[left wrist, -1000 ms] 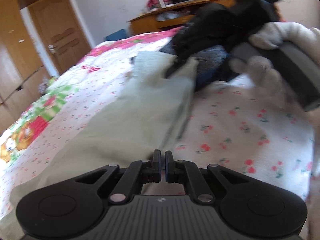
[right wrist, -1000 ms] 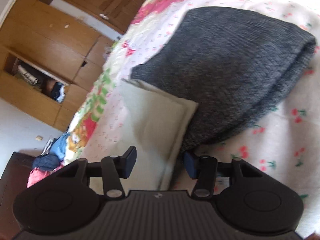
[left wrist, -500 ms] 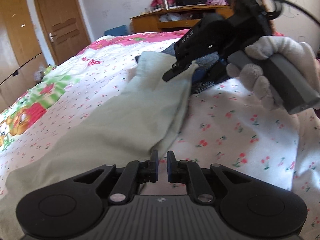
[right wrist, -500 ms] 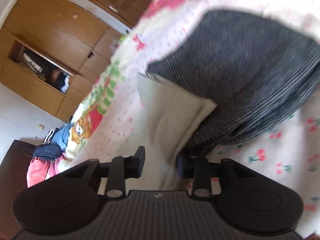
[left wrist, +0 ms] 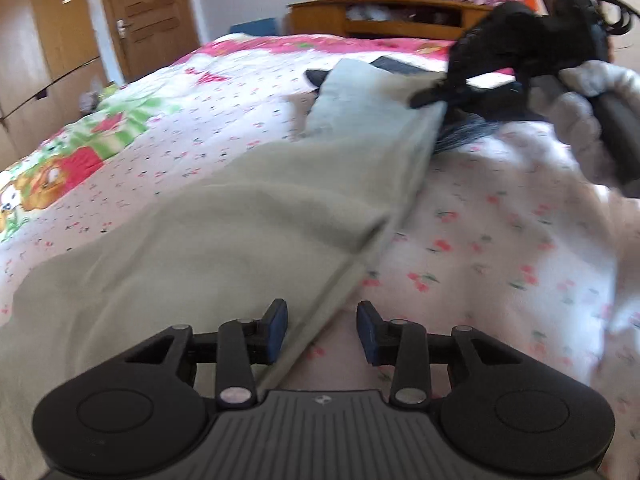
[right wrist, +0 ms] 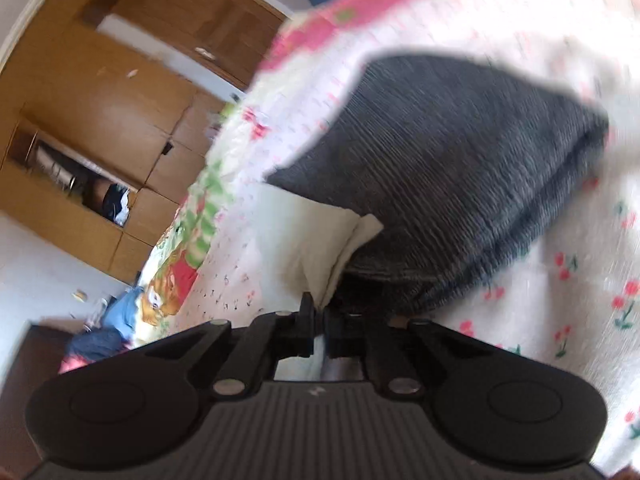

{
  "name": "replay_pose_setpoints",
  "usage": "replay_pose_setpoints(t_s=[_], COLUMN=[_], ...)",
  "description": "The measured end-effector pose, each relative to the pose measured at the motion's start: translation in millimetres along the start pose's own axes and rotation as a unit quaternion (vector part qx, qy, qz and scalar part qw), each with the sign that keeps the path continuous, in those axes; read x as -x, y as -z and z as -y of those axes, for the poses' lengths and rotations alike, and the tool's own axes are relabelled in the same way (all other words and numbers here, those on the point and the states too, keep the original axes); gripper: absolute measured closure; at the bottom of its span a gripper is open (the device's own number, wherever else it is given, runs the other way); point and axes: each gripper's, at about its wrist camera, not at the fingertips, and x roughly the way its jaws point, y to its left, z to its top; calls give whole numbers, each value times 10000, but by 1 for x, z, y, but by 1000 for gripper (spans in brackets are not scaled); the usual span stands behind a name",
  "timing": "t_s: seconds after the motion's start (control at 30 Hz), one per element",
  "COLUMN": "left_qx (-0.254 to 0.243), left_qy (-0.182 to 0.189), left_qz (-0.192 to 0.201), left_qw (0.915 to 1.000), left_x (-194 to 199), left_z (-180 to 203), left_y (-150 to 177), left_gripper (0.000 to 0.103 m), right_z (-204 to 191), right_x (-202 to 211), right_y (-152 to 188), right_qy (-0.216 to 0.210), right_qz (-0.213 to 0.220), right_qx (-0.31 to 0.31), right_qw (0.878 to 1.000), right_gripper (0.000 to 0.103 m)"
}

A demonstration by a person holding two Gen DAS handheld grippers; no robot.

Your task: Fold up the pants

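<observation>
Left claw (left wrist: 322,332) parted, right claw (right wrist: 319,330) clamped.

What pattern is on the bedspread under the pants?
Small red cherries on the white bedspread, with pink and green cartoon patches; clearest in the left wrist view.

- One pale green pair of cloth pants (left wrist: 248,216)
- One folded dark grey knit garment (right wrist: 460,176)
- One floral bedsheet (left wrist: 500,248)
- Two black two-finger grippers (left wrist: 322,332), (right wrist: 319,330)
- One white-gloved hand (left wrist: 580,120)

floral bed (left wrist: 500,240) bears pale pants (left wrist: 240,220) and, seemingly, a folded grey garment (right wrist: 460,160)
</observation>
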Motion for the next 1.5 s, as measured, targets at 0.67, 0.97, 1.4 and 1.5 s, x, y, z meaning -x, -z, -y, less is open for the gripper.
replay_pose_setpoints(t_s=[0.67, 0.97, 1.4, 1.5], left_qx=[-289, -677, -504, -356], left_qy=[-978, -806, -742, -573], left_qz=[153, -5, 42, 116], left_qw=[9947, 9944, 9960, 9977], left_x=[49, 38, 41, 53], left_z=[-32, -21, -25, -25], left_y=[34, 45, 34, 34], left_gripper=[53, 53, 53, 53], right_z=[-106, -133, -137, -134], right_x=[23, -14, -23, -29], right_y=[100, 177, 201, 199], right_qy=[200, -124, -79, 71], right_qz=[-899, -1661, -1302, -1216], right_qx=[4557, 6654, 7321, 7254], right_qw=[8854, 7277, 6686, 6775], right_gripper=[77, 80, 80, 85])
